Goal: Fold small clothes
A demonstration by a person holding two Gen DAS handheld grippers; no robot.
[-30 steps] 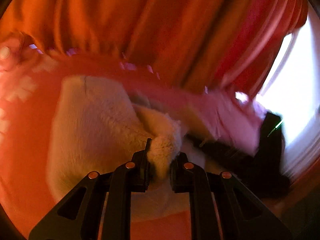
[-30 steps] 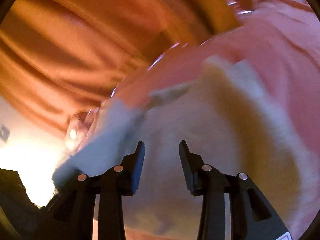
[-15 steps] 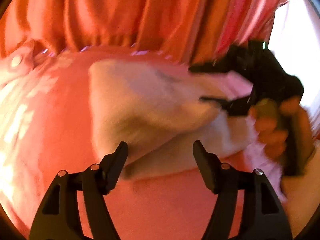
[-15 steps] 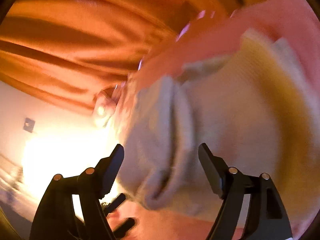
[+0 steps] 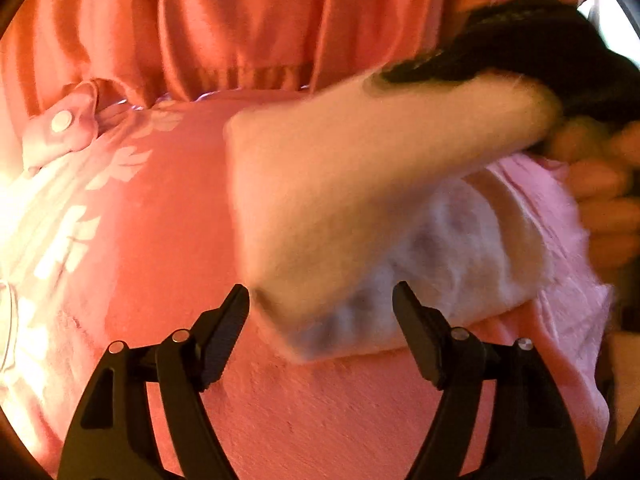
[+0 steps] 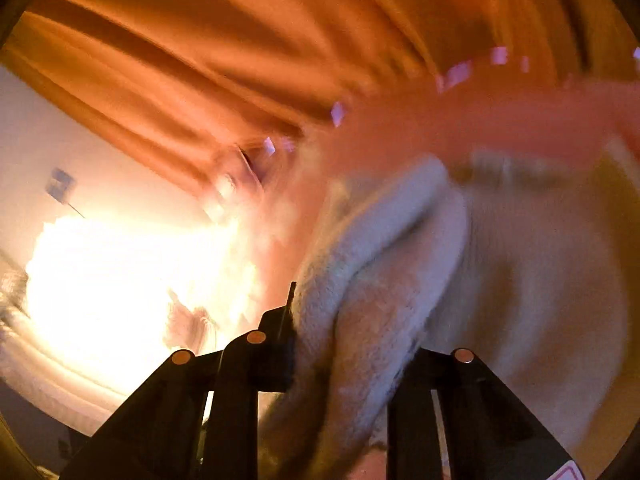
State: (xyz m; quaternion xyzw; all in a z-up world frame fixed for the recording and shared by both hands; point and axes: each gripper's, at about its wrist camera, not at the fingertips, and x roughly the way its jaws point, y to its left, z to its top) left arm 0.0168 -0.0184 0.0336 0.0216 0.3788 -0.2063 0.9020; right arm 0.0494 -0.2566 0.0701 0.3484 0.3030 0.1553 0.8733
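Left tool (image 5: pixel 320 300): jaws spread wide, holding nothing, poised just near of the cream fleece garment (image 5: pixel 360 208). Garment lies on a pink bedspread (image 5: pixel 160 248), its far-right corner lifted. Right tool (image 6: pixel 352 320): jaws clamped on a fold of the garment (image 6: pixel 400 280). Orange curtain (image 5: pixel 240 20) hangs beyond.

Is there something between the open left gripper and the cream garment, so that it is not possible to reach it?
Nothing visible stands in the way. The left gripper is open, and the cream garment lies just beyond its fingertips on the pink bedcover. The right gripper grips the far end, away from that path.
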